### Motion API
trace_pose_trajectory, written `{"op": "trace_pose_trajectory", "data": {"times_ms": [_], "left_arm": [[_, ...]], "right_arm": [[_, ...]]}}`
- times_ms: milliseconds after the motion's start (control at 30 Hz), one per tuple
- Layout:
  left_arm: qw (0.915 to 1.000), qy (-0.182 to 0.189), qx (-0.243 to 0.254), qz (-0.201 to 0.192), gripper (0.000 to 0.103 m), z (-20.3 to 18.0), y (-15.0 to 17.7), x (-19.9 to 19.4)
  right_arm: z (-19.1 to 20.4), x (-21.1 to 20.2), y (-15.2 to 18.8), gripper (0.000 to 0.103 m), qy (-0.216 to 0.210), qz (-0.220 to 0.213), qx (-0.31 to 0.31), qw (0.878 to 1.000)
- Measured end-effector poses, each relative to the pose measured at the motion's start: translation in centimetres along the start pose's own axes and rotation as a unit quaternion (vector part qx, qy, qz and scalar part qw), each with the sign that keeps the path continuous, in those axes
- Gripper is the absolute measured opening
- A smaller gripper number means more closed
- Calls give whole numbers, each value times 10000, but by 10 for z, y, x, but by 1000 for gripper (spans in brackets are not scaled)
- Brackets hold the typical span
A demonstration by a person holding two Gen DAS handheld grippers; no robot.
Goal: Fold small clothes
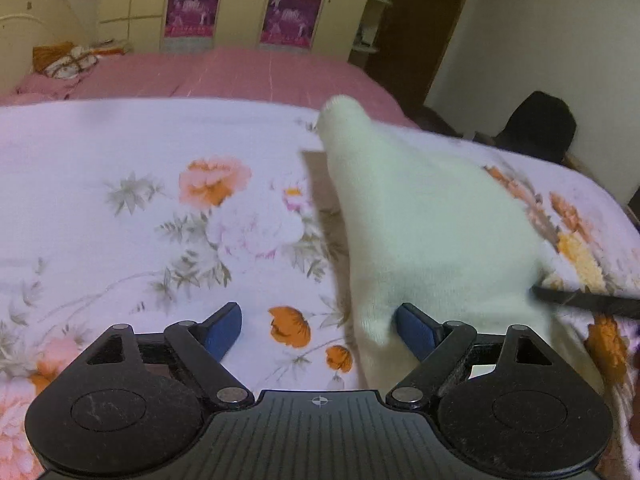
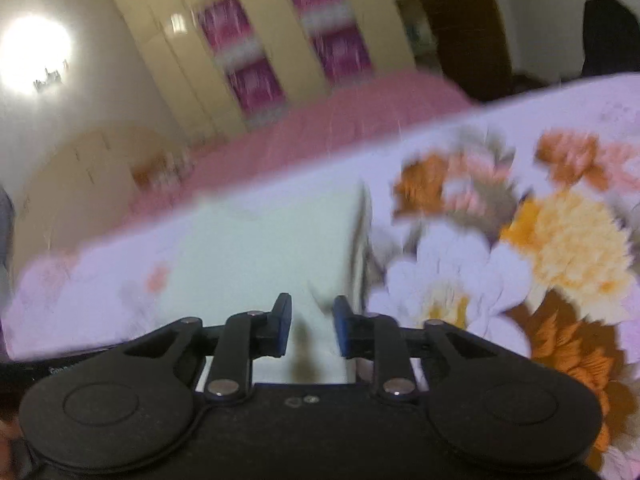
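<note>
Left gripper [image 1: 318, 330]: jaws spread wide, blue pads well apart, nothing between them. A white garment [image 1: 420, 232] lies ahead and to the right of these jaws; its near edge drapes over the tip of the right-hand finger [image 1: 416, 330] and touches it. The cloth narrows to a rounded end farther ahead. It rests on a floral blanket [image 1: 160, 208] covering the bed. A thin dark bar [image 1: 588, 300] crosses the garment's right edge, right of the jaws; what it belongs to cannot be told.

Right gripper [image 2: 310, 328]: view blurred. Jaws stand partly apart with a narrow gap. The white garment [image 2: 260, 248] lies directly ahead and runs into the gap, but whether the pads bear on it cannot be told. The floral blanket [image 2: 540, 248] spreads to the right of these jaws.

Beyond both pairs of jaws: a pink bedspread [image 1: 240, 76], then a wardrobe [image 1: 240, 4] with magenta panels. A dark shape [image 1: 540, 124] sits off the bed's far right corner.
</note>
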State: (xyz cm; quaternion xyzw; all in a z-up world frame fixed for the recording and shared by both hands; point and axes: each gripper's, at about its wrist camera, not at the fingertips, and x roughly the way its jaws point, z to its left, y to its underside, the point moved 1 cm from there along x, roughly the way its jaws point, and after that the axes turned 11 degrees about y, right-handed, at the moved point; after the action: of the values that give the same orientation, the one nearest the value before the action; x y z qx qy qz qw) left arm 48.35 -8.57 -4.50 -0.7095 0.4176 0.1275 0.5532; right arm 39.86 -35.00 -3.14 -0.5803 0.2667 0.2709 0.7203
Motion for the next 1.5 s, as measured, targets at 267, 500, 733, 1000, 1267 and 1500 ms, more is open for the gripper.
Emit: {"op": "trace_pose_trajectory", "data": {"times_ms": [267,500,733,1000,1267,1500], "left_arm": [[9995,84,278,99,84,2,9,-3],[9965,656,-350,-370,85,12,-17,-13],[9765,1543,-1503,30,77,28,-19,32],[9763,1592,-1433,299,63,21,-23,65],[9861,1380,-858,362,65,-11,-31,82],[9903,1195,-589,389,43,-29,-39,81]], "right_arm": [[-11,-3,2,28,-111,-154,125,9997],[-22,0,-10,62,-244,-21,367,9990],[-44,28,-29,64,-903,310,1183,9884],[-60,67,-27,57,-1742,885,1641,9669],[-38,71,-34,46,-1729,1011,1084,9737],[-20,62,-34,35,-1464,803,609,9841]]}}
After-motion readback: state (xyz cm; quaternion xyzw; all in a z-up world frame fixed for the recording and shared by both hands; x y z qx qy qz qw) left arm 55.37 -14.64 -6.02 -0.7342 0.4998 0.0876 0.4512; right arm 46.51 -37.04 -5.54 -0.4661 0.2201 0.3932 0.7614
